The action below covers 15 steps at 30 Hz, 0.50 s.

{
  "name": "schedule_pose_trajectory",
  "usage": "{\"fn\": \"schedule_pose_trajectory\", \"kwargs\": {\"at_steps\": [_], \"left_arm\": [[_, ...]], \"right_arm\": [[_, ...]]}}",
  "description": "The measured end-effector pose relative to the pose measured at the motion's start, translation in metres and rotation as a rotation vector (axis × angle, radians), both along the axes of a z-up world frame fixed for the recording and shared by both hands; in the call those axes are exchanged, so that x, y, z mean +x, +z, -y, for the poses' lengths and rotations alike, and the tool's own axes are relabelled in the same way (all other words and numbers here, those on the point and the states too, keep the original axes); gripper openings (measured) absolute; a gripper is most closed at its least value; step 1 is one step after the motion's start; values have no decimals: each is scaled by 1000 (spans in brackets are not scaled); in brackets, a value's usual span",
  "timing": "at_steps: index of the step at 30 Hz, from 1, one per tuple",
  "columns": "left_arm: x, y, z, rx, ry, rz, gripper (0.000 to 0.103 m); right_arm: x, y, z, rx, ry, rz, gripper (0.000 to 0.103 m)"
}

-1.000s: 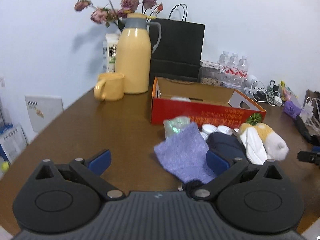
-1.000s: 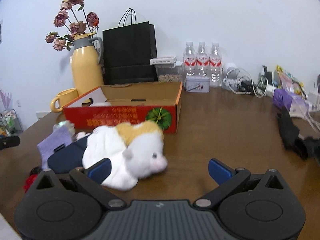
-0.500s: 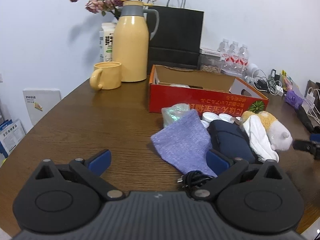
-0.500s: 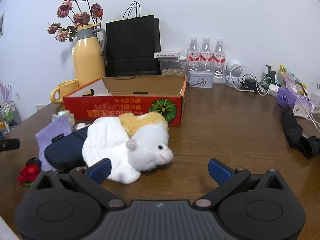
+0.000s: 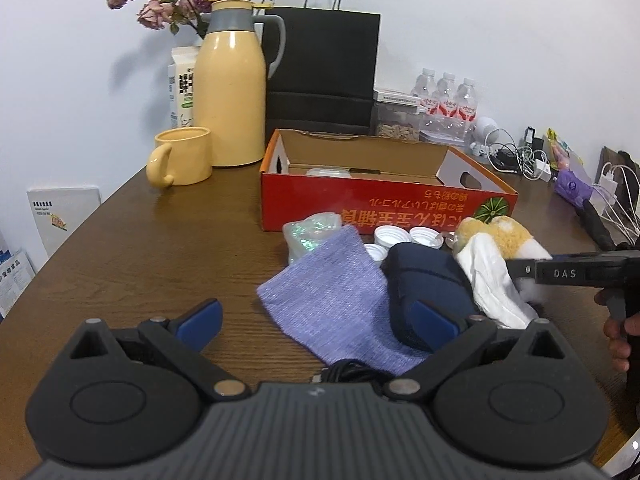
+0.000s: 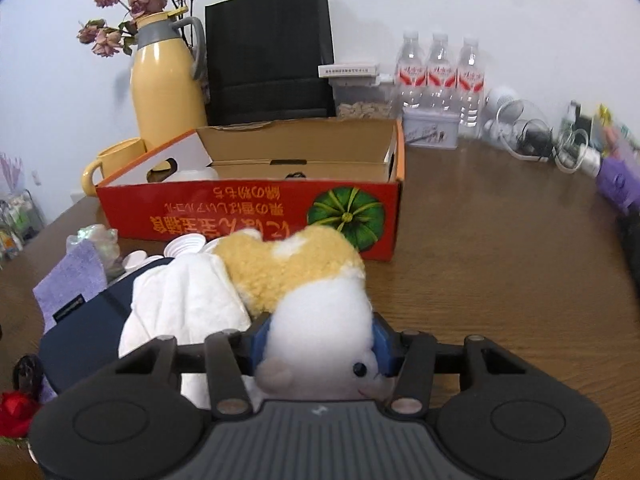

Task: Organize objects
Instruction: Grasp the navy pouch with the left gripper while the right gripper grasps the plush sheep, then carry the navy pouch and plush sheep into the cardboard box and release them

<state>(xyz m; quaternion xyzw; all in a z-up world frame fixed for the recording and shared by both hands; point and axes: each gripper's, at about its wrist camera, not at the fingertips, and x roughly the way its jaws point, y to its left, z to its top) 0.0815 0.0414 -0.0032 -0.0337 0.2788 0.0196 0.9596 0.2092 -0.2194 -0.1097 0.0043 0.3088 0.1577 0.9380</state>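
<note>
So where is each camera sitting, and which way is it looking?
Left wrist view: on the left tongs, open over the purple cloth, looking across the table at the red box; the right tongs and some fingers show at the right edge.
Right wrist view: on the right tongs, looking the same way, closing on the plush toy; no hand shows.
Both share the toy, box, yellow thermos and black bag.

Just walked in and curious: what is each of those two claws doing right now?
Left gripper: open, holding nothing.
Right gripper: jaws closing, blue pads already against the head of the white and tan plush toy animal.
</note>
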Motion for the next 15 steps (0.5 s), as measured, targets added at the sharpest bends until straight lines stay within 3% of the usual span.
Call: {"fn": "schedule_pose_trajectory", "kwargs": {"at_steps": [6, 11, 15], "left_arm": [[24, 6, 21, 9, -62, -62, 103], [56, 6, 44, 22, -129, -175, 103], [76, 3, 68, 95, -159, -218, 103]], "right_arm": [[-16, 3, 12, 38, -57, 150, 47], [-26, 7, 27, 102, -91, 231, 47], [-30, 9, 35, 124, -114, 259, 47]]}}
